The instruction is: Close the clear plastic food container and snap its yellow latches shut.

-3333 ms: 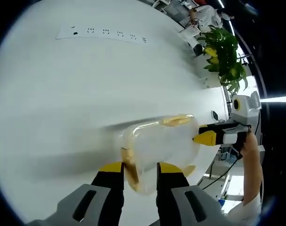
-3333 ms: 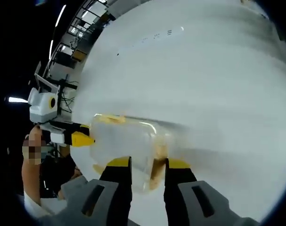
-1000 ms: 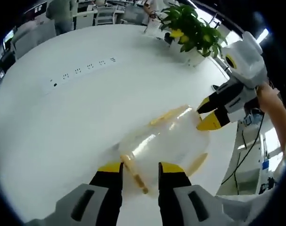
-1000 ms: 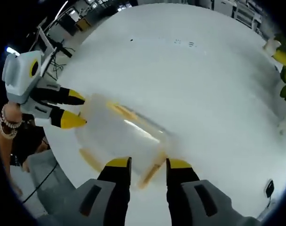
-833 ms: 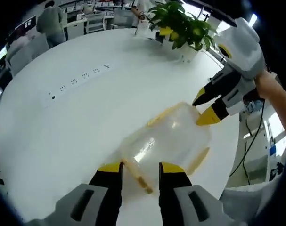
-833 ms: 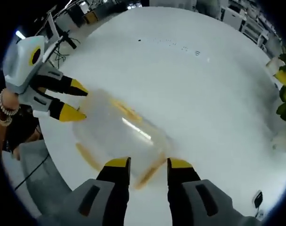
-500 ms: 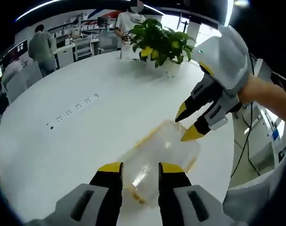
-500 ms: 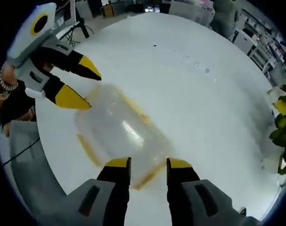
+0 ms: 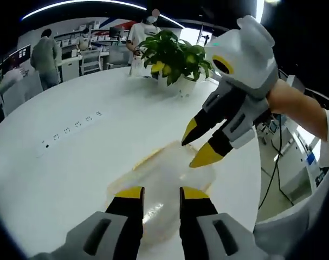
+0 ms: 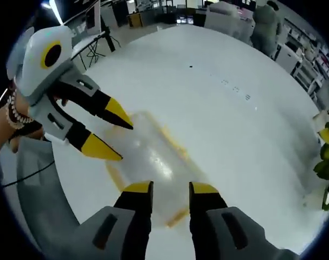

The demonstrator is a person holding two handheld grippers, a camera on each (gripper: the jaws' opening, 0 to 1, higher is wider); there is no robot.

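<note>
The left gripper (image 9: 154,193) hangs just above the near end of the clear container (image 9: 164,179), its jaws parted and holding nothing. The container lies flat on the white table (image 9: 61,162), near the edge, its lid apparently down. A yellow latch (image 9: 148,158) runs along its far long side, but the blur hides whether it is snapped. The right gripper (image 9: 199,146) hovers over the other end, jaws also apart and empty. In the right gripper view the same container (image 10: 153,157) lies between both pairs of tips, with the left gripper (image 10: 113,135) at its far end. The risk: pressing one end only could tip or skid the light box toward the table edge, leaving latches half-seated.
</note>
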